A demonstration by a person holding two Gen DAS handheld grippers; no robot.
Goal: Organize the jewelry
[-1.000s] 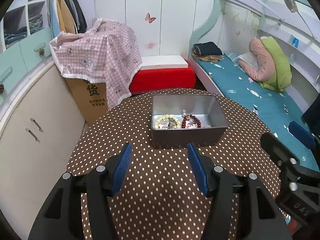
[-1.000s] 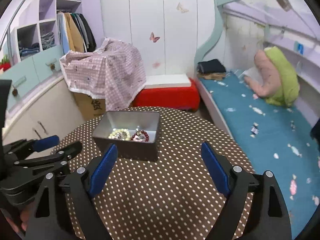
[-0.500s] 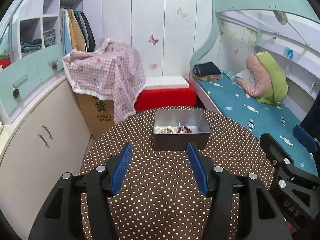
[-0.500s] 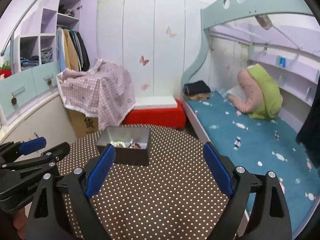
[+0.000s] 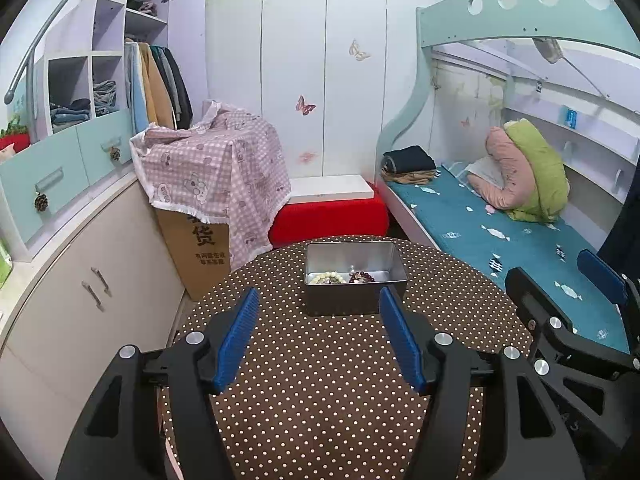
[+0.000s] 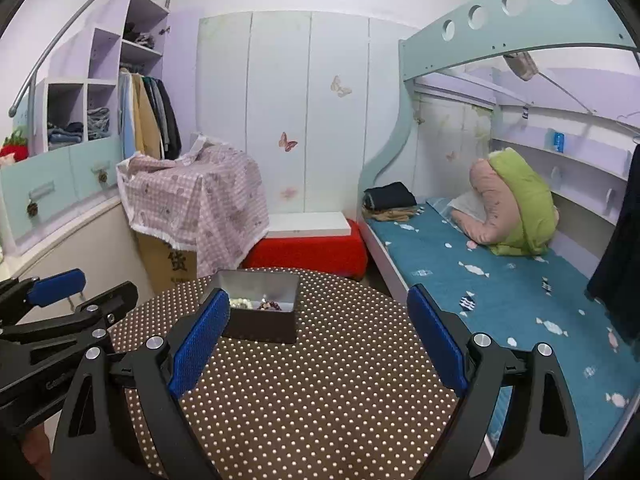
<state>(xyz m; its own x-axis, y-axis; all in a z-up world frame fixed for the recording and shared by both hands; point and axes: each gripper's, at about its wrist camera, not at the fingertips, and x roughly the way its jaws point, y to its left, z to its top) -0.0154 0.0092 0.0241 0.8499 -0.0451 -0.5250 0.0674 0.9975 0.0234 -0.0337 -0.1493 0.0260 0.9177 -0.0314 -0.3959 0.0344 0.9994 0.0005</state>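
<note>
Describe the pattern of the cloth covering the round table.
The tablecloth is dark brown with small white polka dots, clearest in the left wrist view.

The tin (image 5: 356,276) stands on the desk (image 5: 320,380) at its far side — bracelets (image 5: 340,278) inside; bed (image 5: 500,236) to the right, cabinets (image 5: 80,288) left.
</note>
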